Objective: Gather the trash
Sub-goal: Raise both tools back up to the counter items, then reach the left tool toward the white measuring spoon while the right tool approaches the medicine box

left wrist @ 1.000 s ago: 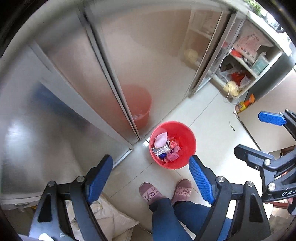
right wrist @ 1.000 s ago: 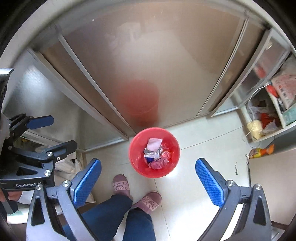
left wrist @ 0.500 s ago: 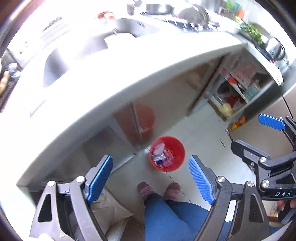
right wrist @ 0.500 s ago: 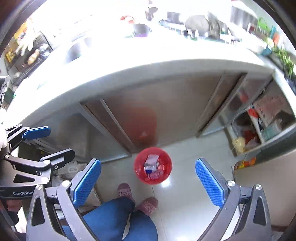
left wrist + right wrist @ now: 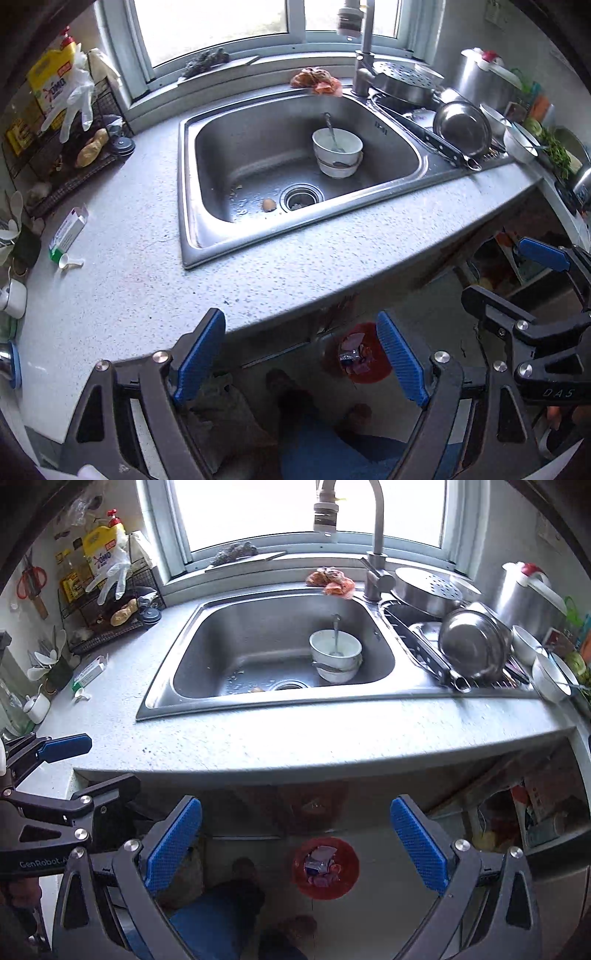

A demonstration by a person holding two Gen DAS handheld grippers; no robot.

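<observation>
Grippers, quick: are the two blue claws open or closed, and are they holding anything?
Left gripper: open, holding nothing.
Right gripper: open, holding nothing.

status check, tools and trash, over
Left tool open, empty. Right tool open, empty. Red bin on floor below counter, holds wrappers. Eggshell in sink.

The speckled grey countertop [image 5: 295,266] lies bare in front of the steel sink [image 5: 207,236]; stacked white bowls [image 5: 337,151] crowd the basin's right side.
</observation>
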